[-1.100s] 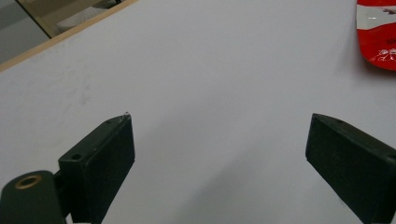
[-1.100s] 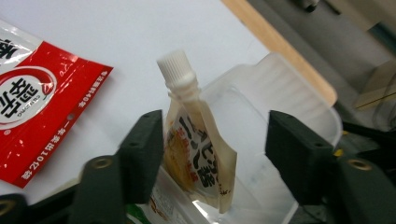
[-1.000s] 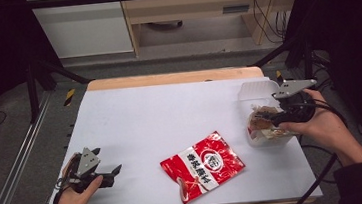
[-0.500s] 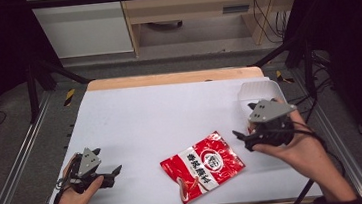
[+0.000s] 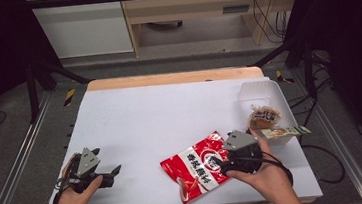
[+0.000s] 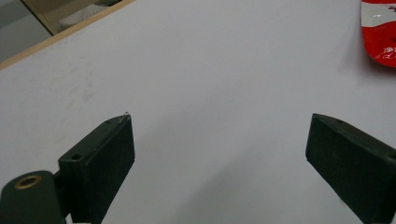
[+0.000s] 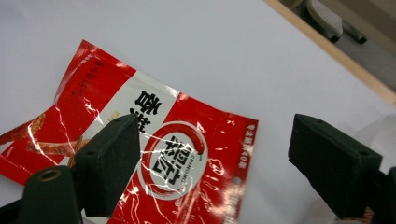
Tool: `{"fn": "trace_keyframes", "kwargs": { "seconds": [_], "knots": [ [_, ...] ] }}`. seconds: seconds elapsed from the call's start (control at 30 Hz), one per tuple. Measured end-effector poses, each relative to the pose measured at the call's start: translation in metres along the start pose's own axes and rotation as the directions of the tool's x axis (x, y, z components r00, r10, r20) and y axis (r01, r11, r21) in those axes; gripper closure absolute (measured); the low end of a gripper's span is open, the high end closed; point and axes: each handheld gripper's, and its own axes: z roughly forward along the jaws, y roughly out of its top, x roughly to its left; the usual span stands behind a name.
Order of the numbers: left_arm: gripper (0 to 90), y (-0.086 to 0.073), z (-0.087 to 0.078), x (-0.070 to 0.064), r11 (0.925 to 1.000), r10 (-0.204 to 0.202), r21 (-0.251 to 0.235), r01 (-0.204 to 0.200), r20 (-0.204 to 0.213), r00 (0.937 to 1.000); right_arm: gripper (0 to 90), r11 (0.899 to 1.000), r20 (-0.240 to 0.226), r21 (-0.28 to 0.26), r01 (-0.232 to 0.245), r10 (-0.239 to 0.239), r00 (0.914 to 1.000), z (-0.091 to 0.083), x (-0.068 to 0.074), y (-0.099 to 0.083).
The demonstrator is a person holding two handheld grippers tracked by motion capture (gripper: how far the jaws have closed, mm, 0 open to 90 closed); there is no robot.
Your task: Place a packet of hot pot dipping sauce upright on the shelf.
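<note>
Red-and-white glossy plastic snack packet point(image 5: 198, 166) lies flat on the white surface point(image 5: 170, 113), toward its near edge. Right gripper point(image 5: 221, 165) hovers over the packet's right end, jaws wide apart, gripping nothing. Left gripper point(image 5: 114, 171) rests well apart at the near-left, jaws also spread.

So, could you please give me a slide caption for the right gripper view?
Right gripper, jaws open, poised above a red snack packet lying on the white table.
</note>
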Motion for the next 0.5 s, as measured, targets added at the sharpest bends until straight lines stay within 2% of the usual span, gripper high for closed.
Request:
{"fn": "trace_keyframes", "kwargs": {
  "seconds": [0.13, 0.2, 0.3, 0.4, 0.5],
  "knots": [
    [6.1, 0.002, -0.001, -0.001, 0.9998, 0.012, -0.017, -0.012, 0.028, 0.9995, 13.5, 0.998, 0.024, 0.018, -0.059, 0.059, 0.9980, 0.017, 0.004, -0.018],
    [5.3, 0.001, 0.001, -0.002, 0.9997, 0.009, -0.022, -0.009, 0.034, 0.9994, 12.6, 0.995, 0.034, -0.006, -0.099, 0.099, 0.9945, 0.020, 0.006, -0.025],
    [4.9, 0.002, 0.003, -0.003, 0.9998, 0.006, -0.016, -0.006, 0.034, 0.9994, 13.4, 0.986, 0.015, -0.049, -0.162, 0.163, 0.9865, 0.024, 0.007, -0.036],
    [4.9, 0.004, 0.005, -0.003, 0.9999, 0.013, -0.012, -0.012, 0.035, 0.9993, 13.7, 0.980, 0.006, -0.030, -0.196, 0.196, 0.9805, 0.026, 0.009, -0.047],
    [4.9, 0.004, 0.006, -0.004, 0.9999, 0.015, -0.005, -0.014, 0.035, 0.9993, 14.1, 0.977, 0.023, -0.015, -0.214, 0.214, 0.9765, 0.026, 0.009, -0.053]
  ]
}}
